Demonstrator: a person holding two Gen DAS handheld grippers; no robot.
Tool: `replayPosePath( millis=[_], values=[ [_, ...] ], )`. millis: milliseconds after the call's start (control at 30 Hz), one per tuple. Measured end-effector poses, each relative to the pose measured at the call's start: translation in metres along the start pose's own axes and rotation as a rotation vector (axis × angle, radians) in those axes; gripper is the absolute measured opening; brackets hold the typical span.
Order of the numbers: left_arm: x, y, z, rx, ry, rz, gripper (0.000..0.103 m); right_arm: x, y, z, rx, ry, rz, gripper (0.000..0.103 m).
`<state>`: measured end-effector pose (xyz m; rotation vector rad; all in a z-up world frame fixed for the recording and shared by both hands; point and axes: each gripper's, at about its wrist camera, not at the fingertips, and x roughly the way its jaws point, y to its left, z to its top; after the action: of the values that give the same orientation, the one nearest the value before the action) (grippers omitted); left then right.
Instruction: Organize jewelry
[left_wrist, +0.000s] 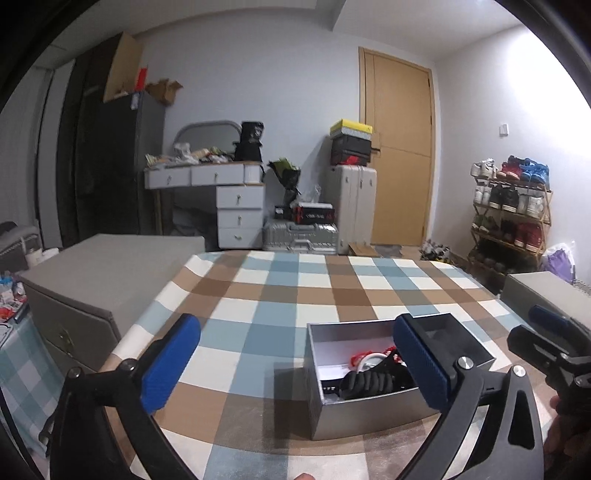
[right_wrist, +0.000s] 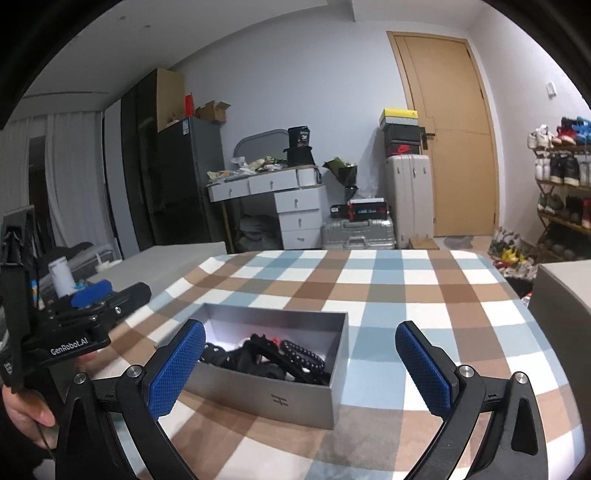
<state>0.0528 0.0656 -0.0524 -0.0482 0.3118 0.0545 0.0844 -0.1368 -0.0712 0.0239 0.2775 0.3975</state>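
Jewelry box (right_wrist: 275, 373) just ahead of right hand-held gripper (right_wrist: 301, 369), jaws wide.

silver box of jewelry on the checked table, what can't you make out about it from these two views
- Left wrist view: the left gripper right finger covers part of the open silver cardboard box, hiding jewelry there.
- Right wrist view: the black bead strings lie tangled and blurred; a count is impossible. The right gripper left finger hides the box's near corner.
- The red and white piece is too small to identify.
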Motion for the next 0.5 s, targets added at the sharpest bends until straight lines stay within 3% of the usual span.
replayPosePath(
  millis=[500],
  values=[
    [-0.006, -0.004, -0.007, 0.033, -0.009, 0.032, 0.102, -0.008, 0.017, -0.009, -0.094, -0.030, -0.043, 0.103]
  ],
)
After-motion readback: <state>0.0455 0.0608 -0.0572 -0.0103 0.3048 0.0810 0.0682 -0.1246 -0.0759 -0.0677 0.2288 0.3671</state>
